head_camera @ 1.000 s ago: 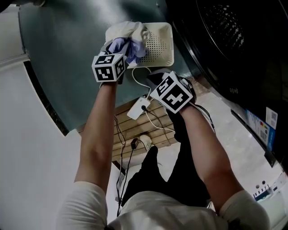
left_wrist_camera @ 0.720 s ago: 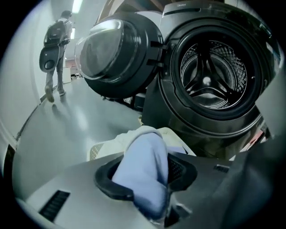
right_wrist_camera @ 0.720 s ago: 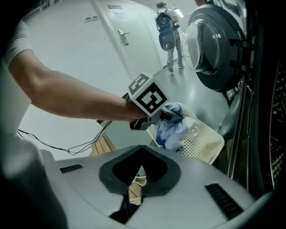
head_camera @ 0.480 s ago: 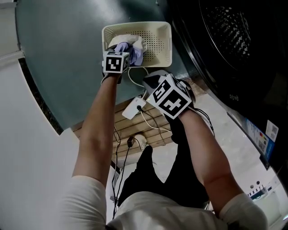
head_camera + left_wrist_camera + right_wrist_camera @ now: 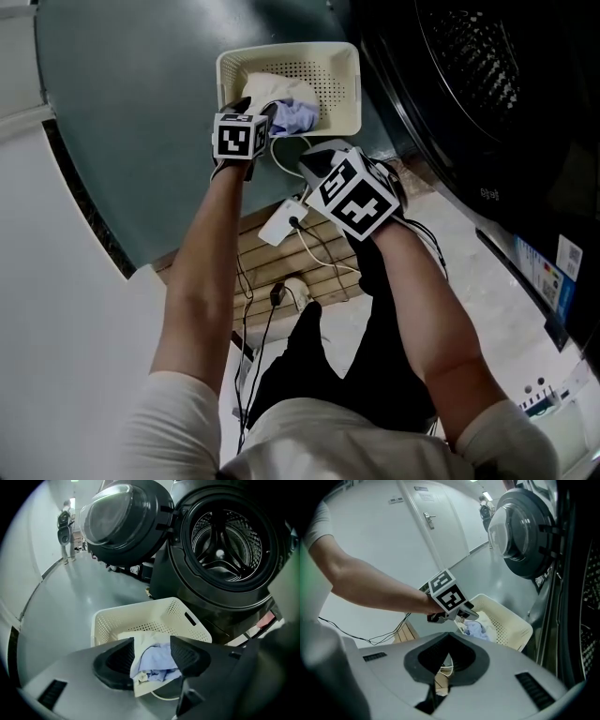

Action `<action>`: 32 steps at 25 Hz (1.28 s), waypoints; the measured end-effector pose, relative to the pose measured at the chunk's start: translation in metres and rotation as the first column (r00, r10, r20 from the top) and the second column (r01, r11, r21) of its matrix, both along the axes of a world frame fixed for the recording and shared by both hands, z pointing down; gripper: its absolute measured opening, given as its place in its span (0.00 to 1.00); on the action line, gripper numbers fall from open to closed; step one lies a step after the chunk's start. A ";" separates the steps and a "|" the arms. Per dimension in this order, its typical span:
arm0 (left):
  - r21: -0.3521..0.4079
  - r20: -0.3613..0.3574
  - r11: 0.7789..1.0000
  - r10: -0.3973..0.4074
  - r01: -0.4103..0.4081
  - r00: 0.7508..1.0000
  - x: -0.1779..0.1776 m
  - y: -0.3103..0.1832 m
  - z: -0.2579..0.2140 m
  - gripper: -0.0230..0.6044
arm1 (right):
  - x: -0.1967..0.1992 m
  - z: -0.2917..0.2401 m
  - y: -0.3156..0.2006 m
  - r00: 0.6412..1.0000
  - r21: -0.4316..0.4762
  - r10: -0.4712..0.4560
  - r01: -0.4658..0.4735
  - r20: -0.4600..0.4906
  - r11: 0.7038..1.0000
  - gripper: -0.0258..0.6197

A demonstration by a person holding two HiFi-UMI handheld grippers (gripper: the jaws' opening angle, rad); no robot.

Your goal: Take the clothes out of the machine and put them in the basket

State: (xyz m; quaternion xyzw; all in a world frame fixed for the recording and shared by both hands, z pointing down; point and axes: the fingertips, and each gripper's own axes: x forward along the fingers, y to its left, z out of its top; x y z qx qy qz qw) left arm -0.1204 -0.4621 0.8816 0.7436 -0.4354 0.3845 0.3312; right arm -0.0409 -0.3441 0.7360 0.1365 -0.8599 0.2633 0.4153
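Observation:
The cream perforated basket (image 5: pixel 339 67) stands on the grey floor in front of the machine's dark open drum (image 5: pixel 225 541). A bundle of white and pale blue clothes (image 5: pixel 292 105) lies in it. My left gripper (image 5: pixel 259 105) reaches down into the basket (image 5: pixel 154 609). Its jaws are opening, and the clothes (image 5: pixel 157 660) sit loosely between them. From the right gripper view the left gripper (image 5: pixel 461 613) hangs over the clothes (image 5: pixel 476 629). My right gripper (image 5: pixel 314 164) waits beside the basket, shut (image 5: pixel 449 652) on nothing.
The machine's round door (image 5: pixel 124 520) stands swung open to the left of the drum. A white power strip (image 5: pixel 286 223) with cables lies on a wooden board near my feet. A person (image 5: pixel 65 531) stands far down the hall.
My left gripper has sunk with the clothes from above the basket down into it, and its jaws have spread wider. The right gripper has stayed put.

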 end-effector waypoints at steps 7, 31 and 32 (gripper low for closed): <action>0.079 -0.067 0.997 0.009 -0.003 0.998 0.002 0.028 -0.056 0.40 | -0.005 -0.002 0.013 0.996 0.015 0.082 -0.082 0.032 0.997 0.04; 0.250 -0.314 0.963 0.178 -0.099 0.933 -0.006 0.287 -0.336 0.13 | 0.004 -0.157 0.154 0.943 0.220 0.286 -0.319 0.170 0.922 0.04; 0.253 -0.317 0.959 0.204 -0.125 0.926 -0.006 0.301 -0.349 0.11 | 0.004 -0.168 0.166 0.937 0.210 0.299 -0.333 0.180 0.919 0.04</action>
